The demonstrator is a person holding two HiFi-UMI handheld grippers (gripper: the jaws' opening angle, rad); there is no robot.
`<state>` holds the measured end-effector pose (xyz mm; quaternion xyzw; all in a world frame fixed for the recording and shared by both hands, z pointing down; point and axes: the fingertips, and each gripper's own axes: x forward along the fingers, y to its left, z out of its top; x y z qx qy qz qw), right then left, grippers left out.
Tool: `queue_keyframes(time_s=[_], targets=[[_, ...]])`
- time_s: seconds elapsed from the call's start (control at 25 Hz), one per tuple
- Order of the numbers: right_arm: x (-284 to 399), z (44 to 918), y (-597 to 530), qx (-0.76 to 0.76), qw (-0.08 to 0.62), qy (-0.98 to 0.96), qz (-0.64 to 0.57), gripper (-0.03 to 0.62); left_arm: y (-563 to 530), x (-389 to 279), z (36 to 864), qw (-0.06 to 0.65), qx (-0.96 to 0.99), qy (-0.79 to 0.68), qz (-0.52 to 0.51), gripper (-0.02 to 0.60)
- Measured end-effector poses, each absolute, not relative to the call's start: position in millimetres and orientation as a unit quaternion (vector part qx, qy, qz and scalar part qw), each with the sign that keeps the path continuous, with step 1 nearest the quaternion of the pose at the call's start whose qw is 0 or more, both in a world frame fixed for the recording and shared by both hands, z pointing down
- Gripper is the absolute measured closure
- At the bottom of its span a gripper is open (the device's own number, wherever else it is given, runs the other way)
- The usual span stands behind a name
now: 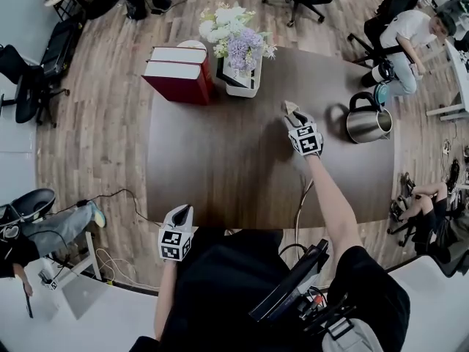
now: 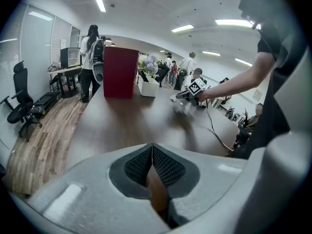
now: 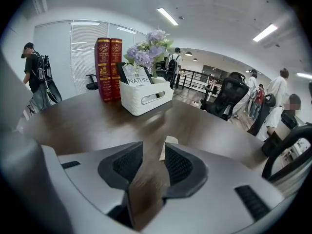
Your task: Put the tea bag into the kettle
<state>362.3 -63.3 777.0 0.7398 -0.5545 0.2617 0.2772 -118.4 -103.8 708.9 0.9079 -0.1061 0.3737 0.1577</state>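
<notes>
table (image 1: 220, 160): books (image 1: 179, 72) left of flower box (image 1: 242, 75), far edge | kettle (image 1: 368, 122) right edge | tea bag (image 3: 169, 144) left of kettle

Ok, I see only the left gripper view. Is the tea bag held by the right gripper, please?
Observer: Not gripped. In the right gripper view the right gripper stands open, and the tea bag shows between its jaw tips.
Operator: Where is the kettle?
Observer: In the head view the kettle stands on the table, to the right of that gripper and apart from it.
Operator: And my left gripper?
Observer: The left gripper is by the table's near edge, well away from the kettle.
</notes>
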Motion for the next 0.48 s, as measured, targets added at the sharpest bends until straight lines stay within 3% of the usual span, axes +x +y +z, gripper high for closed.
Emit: queue_keyframes(time_s=[0.48], targets=[[405.8,799.9,-67.6,0.753,0.25,-0.533,0.294,0.433,-100.8,-134.9,719.6,0.176,0.895,-0.129,0.39,0.592]])
